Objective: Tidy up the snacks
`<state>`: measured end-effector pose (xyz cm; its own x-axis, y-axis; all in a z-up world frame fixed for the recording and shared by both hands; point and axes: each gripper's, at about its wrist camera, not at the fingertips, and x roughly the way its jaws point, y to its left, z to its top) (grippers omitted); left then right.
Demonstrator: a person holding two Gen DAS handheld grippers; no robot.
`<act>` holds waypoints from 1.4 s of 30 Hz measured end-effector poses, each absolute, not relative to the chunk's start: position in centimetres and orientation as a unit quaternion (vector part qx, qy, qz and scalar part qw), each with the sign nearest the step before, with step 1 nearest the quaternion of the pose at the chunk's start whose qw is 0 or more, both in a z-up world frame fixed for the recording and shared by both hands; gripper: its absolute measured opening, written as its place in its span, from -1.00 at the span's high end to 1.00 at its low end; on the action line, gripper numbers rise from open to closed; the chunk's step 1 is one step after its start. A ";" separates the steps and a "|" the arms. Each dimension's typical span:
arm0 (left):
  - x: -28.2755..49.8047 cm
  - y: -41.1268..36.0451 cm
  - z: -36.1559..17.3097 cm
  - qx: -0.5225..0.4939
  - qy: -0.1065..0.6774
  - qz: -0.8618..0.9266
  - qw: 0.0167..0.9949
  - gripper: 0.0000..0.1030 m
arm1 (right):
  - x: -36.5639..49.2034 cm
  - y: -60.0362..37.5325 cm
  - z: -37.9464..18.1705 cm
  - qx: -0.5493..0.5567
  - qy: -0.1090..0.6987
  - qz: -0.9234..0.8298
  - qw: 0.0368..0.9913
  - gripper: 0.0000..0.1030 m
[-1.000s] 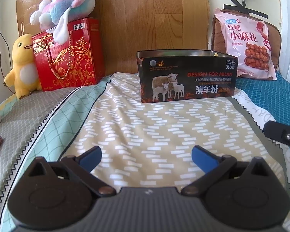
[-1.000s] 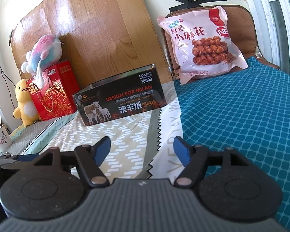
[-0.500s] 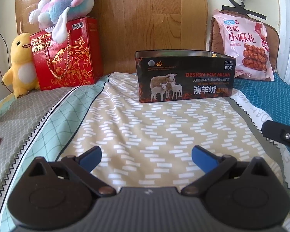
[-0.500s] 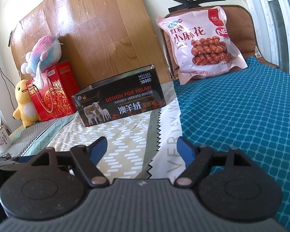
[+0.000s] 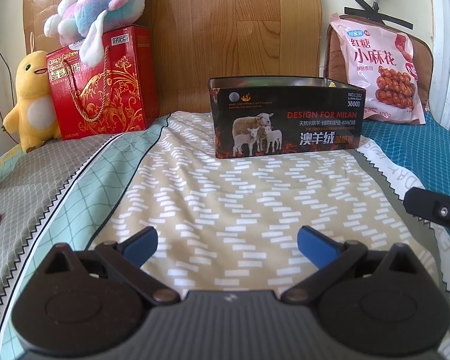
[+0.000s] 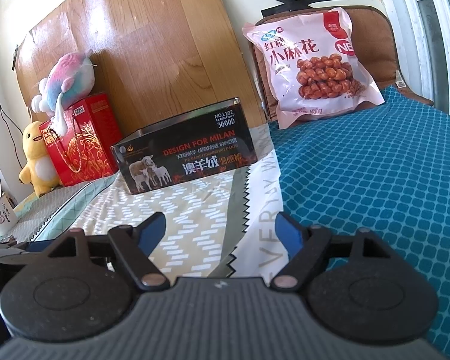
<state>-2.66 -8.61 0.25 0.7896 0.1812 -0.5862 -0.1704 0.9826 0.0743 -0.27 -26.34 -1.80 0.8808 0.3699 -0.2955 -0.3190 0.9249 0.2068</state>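
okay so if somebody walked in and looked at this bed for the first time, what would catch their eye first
Probably the black tin with the sheep picture, standing open-topped mid-bed on the beige patterned sheet. Next, the pink bag of twisted fried dough snacks propped against the brown cushion at the far right. Then the far left corner: a red biscuit gift box with a pink-and-blue plush on top and a yellow duck plush beside it.
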 end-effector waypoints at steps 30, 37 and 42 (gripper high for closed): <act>-3.1 -8.7 0.5 0.017 0.293 0.118 0.949 -1.00 | -0.3 -26.5 -1.8 0.082 0.164 0.179 0.967 -0.66; -3.2 -8.9 0.5 0.025 0.287 0.126 0.949 -1.00 | -0.4 -26.5 -1.7 0.082 0.163 0.179 0.967 -0.67; -3.2 -9.0 0.6 0.027 0.286 0.124 0.950 -1.00 | -0.4 -26.5 -1.7 0.082 0.163 0.179 0.967 -0.67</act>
